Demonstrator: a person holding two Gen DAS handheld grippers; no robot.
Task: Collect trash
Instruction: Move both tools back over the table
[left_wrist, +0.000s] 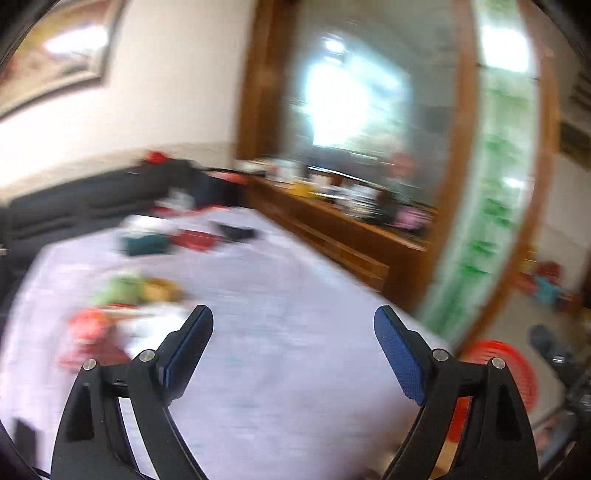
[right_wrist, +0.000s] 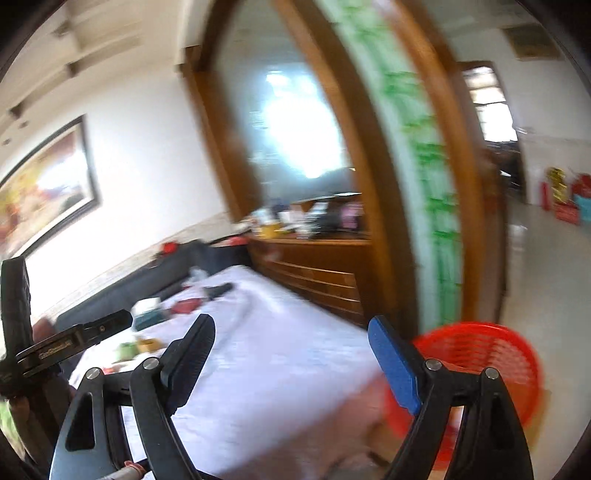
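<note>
Left tongs (left_wrist: 293, 325) and right tongs (right_wrist: 291, 334): both released, empty. Trash pile (left_wrist: 122, 302): on white-clothed counter (left_wrist: 295, 295), forward-left, nearer left tongs. Red basket (right_wrist: 476, 354): right, beside counter.

Cloth-covered table (left_wrist: 280, 354) with blurred litter (left_wrist: 122, 295)

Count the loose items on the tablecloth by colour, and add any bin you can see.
Red: 2, a flat item and a crumpled wrapper
Teal: 1, a box
Black: 1, a flat object
Green: 1, a green lump
Yellow: 1, a yellow lump
Bin: 1, a red basket beside the table
Total: 7
White bits are too blurred to count.
</note>
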